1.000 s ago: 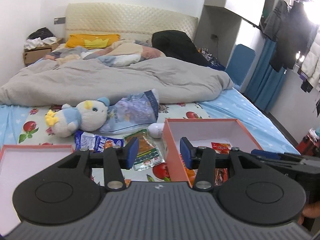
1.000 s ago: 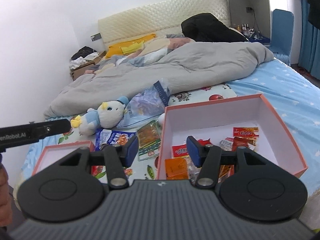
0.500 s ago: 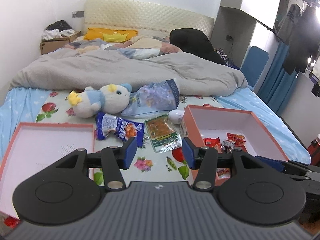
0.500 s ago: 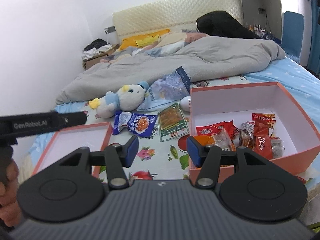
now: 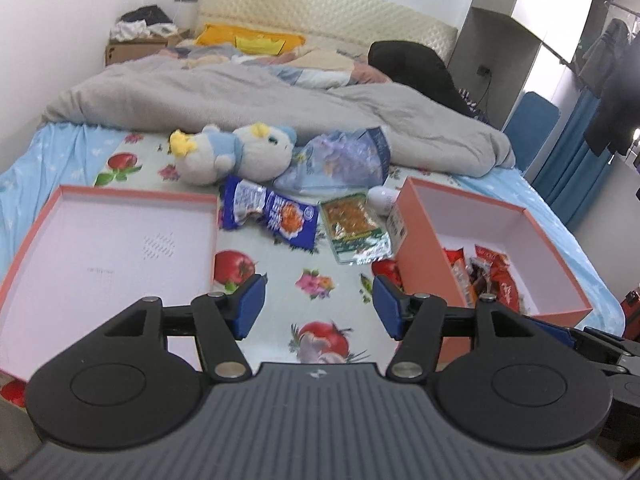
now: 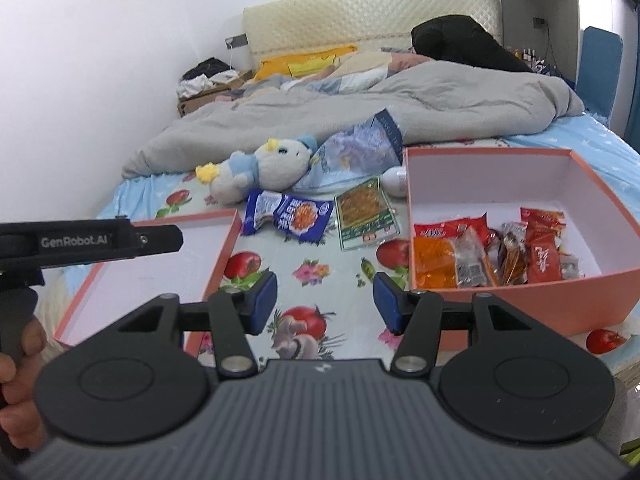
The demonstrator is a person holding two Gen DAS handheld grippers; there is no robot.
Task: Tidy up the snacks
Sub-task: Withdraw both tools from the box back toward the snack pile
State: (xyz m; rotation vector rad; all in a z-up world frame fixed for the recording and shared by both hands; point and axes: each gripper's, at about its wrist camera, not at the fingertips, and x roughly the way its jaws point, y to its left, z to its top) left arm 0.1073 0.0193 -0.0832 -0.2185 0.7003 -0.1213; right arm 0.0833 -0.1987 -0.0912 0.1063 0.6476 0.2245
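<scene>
An orange box (image 5: pixel 418 236) (image 6: pixel 516 312) on the bed's right holds several red and orange snack packets (image 6: pixel 480 252). Its empty lid (image 5: pixel 100 240) (image 6: pixel 160 272) lies on the left. Between them lie a blue snack packet (image 5: pixel 272 216) (image 6: pixel 288 216) and a green-edged snack packet (image 5: pixel 354 230) (image 6: pixel 366 214). My left gripper (image 5: pixel 318 306) is open and empty above the fruit-print sheet. My right gripper (image 6: pixel 324 302) is open and empty, also above the sheet between lid and box.
A plush toy (image 5: pixel 232 152) (image 6: pixel 260 168), a crumpled clear bag (image 5: pixel 344 160) and a small white bottle (image 5: pixel 382 198) lie behind the packets. A grey duvet (image 5: pixel 260 108) covers the far bed. The left gripper's body (image 6: pixel 88 240) crosses the right wrist view's left.
Both grippers have pulled back and risen, so more of the lid, sheet and box contents shows. Both stay open and empty.
</scene>
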